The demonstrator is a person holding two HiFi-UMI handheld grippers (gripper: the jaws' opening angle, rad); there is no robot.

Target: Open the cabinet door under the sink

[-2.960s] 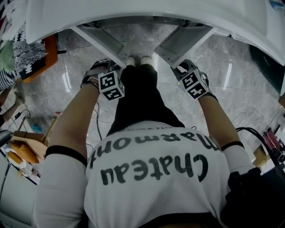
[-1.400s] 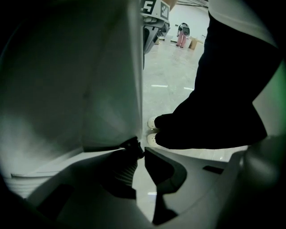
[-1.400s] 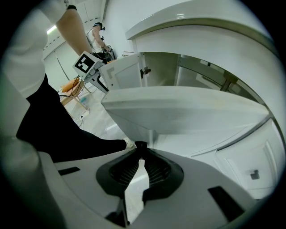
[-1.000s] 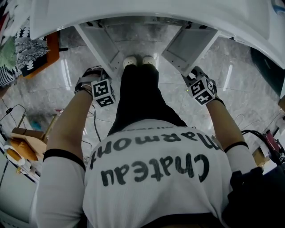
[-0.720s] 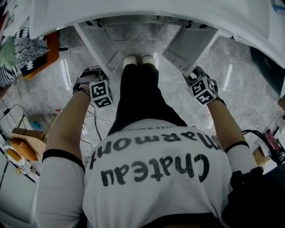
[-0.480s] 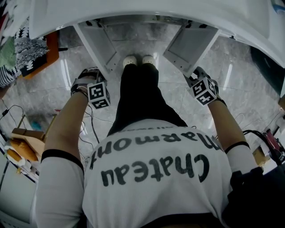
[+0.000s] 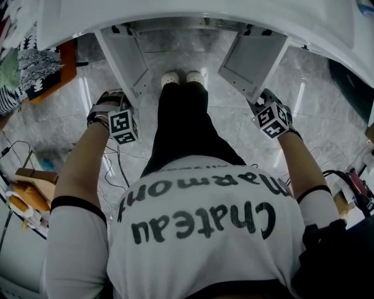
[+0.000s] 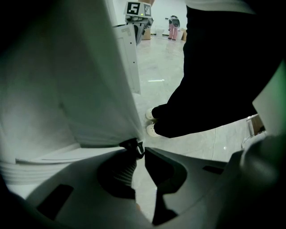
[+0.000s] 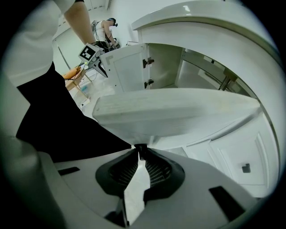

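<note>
Since 1 second ago the 2 doors under the sink (image 7: 193,11) have swung wider: left door (image 7: 124,58) and right door (image 7: 252,58). My left gripper (image 8: 142,151) stays pinched nearly closed on the left knob (image 8: 132,145). My right gripper (image 9: 139,154) has just been opening slightly, with the right knob (image 9: 140,146) still between its tips. I'd call the task nearly done.

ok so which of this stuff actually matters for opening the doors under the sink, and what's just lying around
Job:
left door, left knob, right door, right knob, sink counter

Lying about:
black cable, orange-edged board, wooden piece, patterned cloth
</note>
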